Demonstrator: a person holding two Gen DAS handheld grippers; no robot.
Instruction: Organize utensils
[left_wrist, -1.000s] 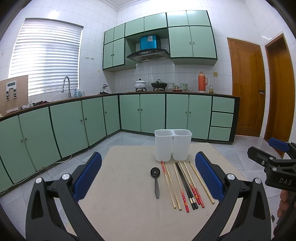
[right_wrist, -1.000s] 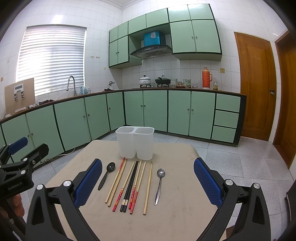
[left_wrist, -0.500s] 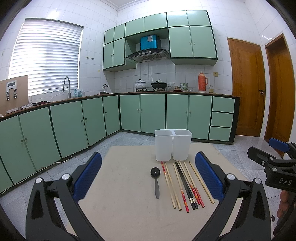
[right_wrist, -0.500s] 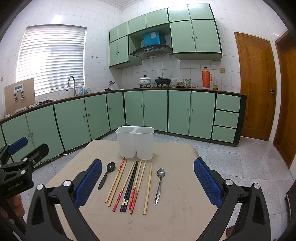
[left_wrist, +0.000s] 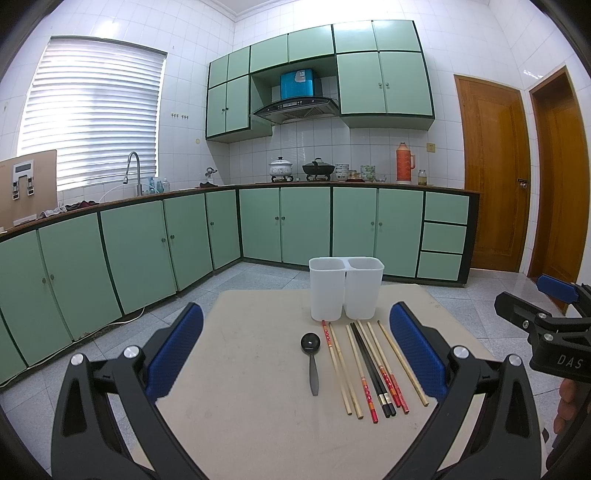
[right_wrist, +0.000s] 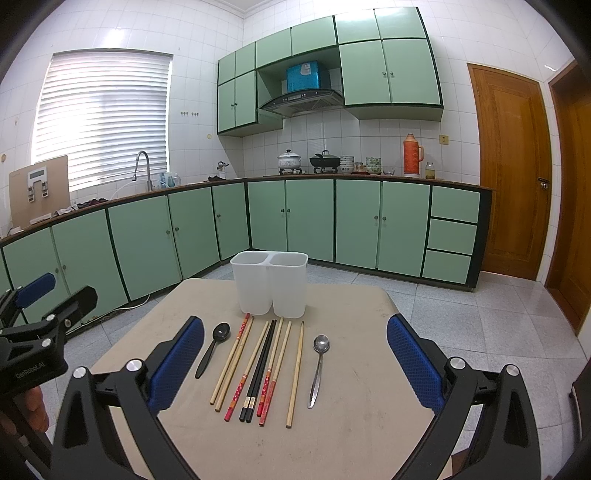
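**Nothing picked up yet, both tools waiting over the row**

Left wrist view: the left hand-held gripper (left_wrist: 295, 350) hangs spread wide and empty above the bench (left_wrist: 240, 424). The black spoon (left_wrist: 311, 356) lies just left of the chopsticks (left_wrist: 369, 369), in front of the white twin-bin holder (left_wrist: 345, 293).

Right wrist view: the right hand-held gripper (right_wrist: 295, 354) is equally spread and empty. A metal spoon (right_wrist: 319, 365) lies right of the chopsticks. I'd start with a spoon, pinched across its handle, and drop it upright into one bin.
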